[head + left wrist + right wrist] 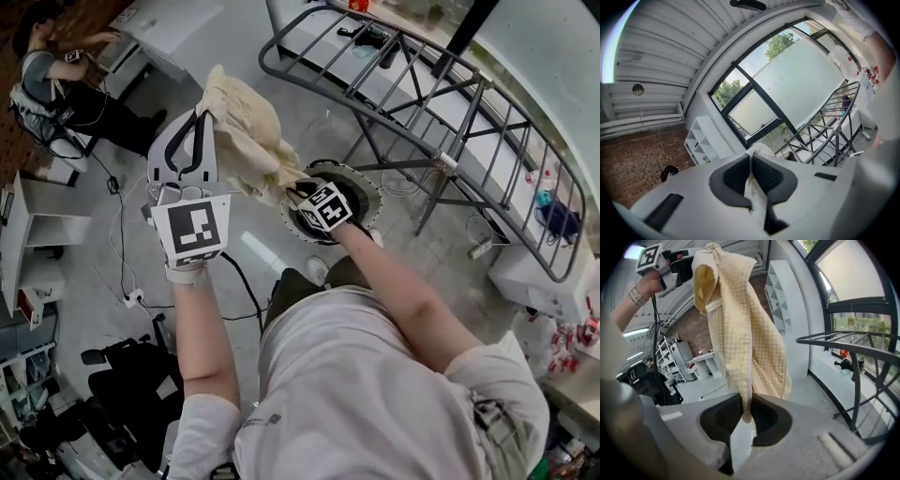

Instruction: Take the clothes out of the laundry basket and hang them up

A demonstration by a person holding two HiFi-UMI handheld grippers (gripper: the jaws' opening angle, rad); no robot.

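Your right gripper [294,193] and its marker cube cover most of the laundry basket [368,187]. Only the dark rim shows, and its contents cannot be made out. In the left gripper view just a thin fold of cloth appears, with the rest cut off below.

Your left gripper [202,114] is clenched on the top of the pale yellow checked garment [246,141], the pads pinching the fabric tight. Your right gripper is clamped on the garment's lower hem, with a narrow slit between the pads.

Your left arm is raised, its gripper pointing level and carrying the garment high. Your right arm reaches forward and slants downward. The garment hangs between the two grippers above the basket, near the drying rack [441,105] but not touching it.
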